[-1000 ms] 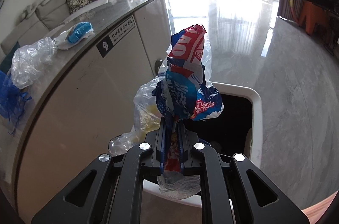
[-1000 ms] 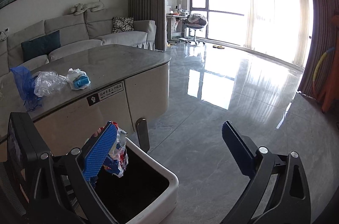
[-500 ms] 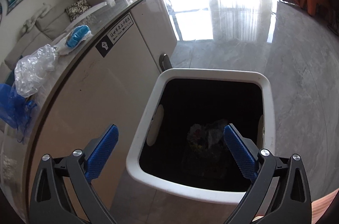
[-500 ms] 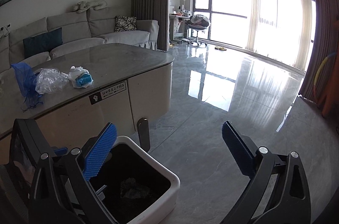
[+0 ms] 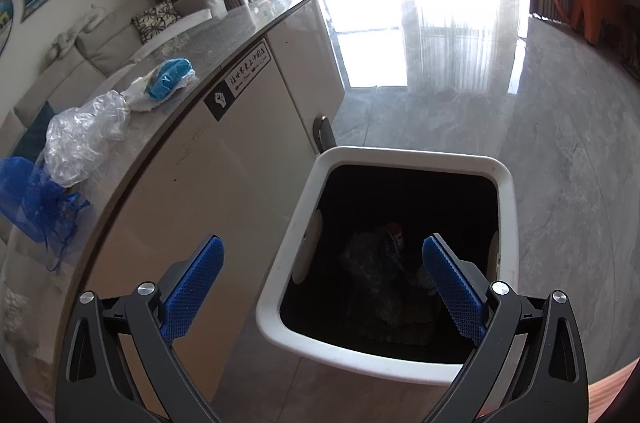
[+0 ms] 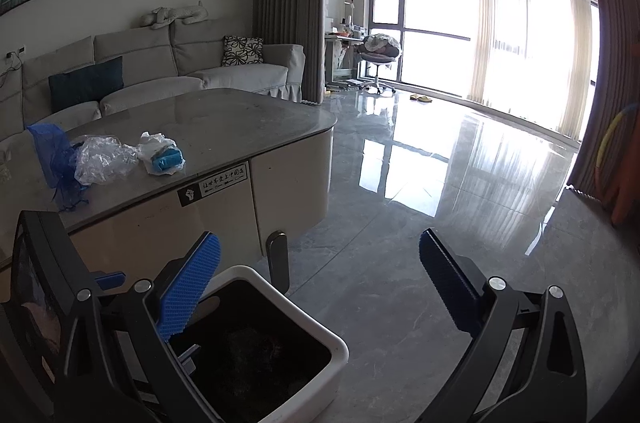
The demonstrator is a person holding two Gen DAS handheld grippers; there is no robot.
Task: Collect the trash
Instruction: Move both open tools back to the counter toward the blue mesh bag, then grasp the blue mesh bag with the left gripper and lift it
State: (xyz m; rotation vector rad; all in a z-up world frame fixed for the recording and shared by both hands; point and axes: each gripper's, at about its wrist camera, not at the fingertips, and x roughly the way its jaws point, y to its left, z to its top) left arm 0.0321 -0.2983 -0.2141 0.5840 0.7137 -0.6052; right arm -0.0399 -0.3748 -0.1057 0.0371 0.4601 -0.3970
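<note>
Both grippers empty, jaws spread wide. Left gripper [image 5: 323,287] hangs over the white trash bin [image 5: 506,199], w/ crumpled wrappers [image 5: 384,263] lying dark at its bottom. Right gripper [image 6: 319,269] sits beside bin, aimed across the floor [image 6: 400,223]. On the table [image 6: 224,127], at 10 o'clock from the bin: blue mesh bag [image 5: 24,199], clear plastic bag [image 5: 84,139], white-blue wad [image 5: 168,83], close together near the edge.

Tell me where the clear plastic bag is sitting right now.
The clear plastic bag lies crumpled on the grey table top, at the left of both views, between the blue mesh bag and the white-and-blue wrapper.
</note>
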